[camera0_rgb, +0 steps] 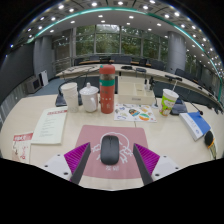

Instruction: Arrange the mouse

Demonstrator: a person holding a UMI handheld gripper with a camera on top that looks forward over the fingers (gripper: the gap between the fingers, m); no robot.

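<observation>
A dark grey computer mouse [109,150] lies on a pink mouse mat [92,139] on the wooden table, lengthwise along the view. It stands between my two fingers, with a clear gap on each side. My gripper [112,160] is open; its magenta pads [77,156] flank the mouse left and right. The mouse rests on the mat on its own, not held.
Beyond the mat stand a white mug [90,98], a white cup [69,94], a red and green bottle [107,88] and a paper cup [169,101]. A booklet [48,126] lies at the left, leaflets [136,113] ahead, a blue item [196,124] at the right.
</observation>
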